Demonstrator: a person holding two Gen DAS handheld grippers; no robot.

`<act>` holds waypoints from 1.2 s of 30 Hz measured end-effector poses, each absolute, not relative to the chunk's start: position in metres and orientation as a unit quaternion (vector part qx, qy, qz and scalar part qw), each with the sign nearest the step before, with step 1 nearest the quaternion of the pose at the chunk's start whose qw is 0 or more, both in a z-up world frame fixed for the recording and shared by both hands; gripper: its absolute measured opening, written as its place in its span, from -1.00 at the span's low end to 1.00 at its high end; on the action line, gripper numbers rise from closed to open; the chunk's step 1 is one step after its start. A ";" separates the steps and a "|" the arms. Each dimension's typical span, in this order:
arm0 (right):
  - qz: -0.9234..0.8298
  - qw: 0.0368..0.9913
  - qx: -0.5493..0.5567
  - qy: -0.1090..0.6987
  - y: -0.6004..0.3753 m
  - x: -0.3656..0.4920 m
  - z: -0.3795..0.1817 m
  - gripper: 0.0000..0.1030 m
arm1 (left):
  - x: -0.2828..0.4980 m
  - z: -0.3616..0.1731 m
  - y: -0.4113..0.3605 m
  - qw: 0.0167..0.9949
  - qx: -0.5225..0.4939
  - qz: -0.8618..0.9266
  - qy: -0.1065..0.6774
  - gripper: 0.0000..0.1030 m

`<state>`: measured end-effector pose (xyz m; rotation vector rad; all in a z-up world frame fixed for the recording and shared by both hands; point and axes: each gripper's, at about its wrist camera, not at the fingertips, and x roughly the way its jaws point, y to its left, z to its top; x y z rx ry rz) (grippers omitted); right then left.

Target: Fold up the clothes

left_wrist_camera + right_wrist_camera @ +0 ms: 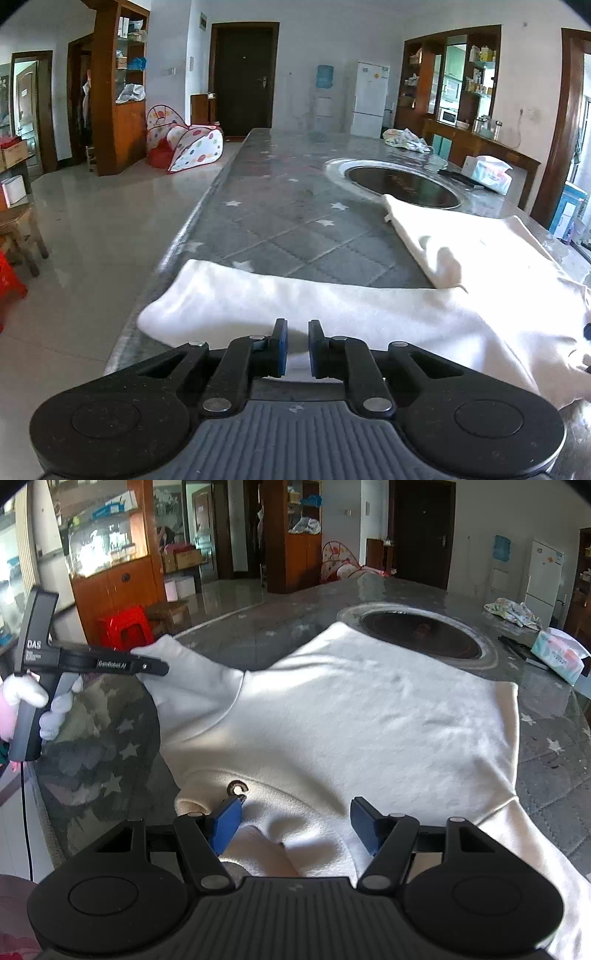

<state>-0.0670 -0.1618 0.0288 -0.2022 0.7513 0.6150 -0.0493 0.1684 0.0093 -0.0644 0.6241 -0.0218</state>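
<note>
Right claw [297, 821]: wide apart, lower centre, over white sweatshirt [351, 709] collar, gripping nothing.
Left claw [297, 345]: narrow gap, sleeve [221, 295] cloth between pads; grip uncertain.
Tabletop [280, 221]: grey, star-patterned.

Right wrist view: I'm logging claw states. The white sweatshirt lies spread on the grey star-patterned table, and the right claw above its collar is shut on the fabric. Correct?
Not quite. The right claw is open, its blue pads wide apart above the collar, as the right wrist view shows. The white sweatshirt does lie spread on the grey star-patterned table.
</note>
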 end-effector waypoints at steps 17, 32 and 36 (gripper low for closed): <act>0.190 0.920 -0.022 0.343 -0.245 -0.085 0.045 0.24 | -0.060 0.042 0.117 0.951 -0.039 -0.077 0.296 -0.22; -0.041 0.939 0.014 0.341 -0.370 -0.097 0.036 0.18 | -0.071 0.047 -0.024 0.904 0.039 -0.303 0.298 -0.22; -0.070 0.936 0.018 0.344 -0.393 -0.096 0.031 0.17 | -0.075 0.041 -0.056 0.890 0.074 -0.341 0.294 -0.22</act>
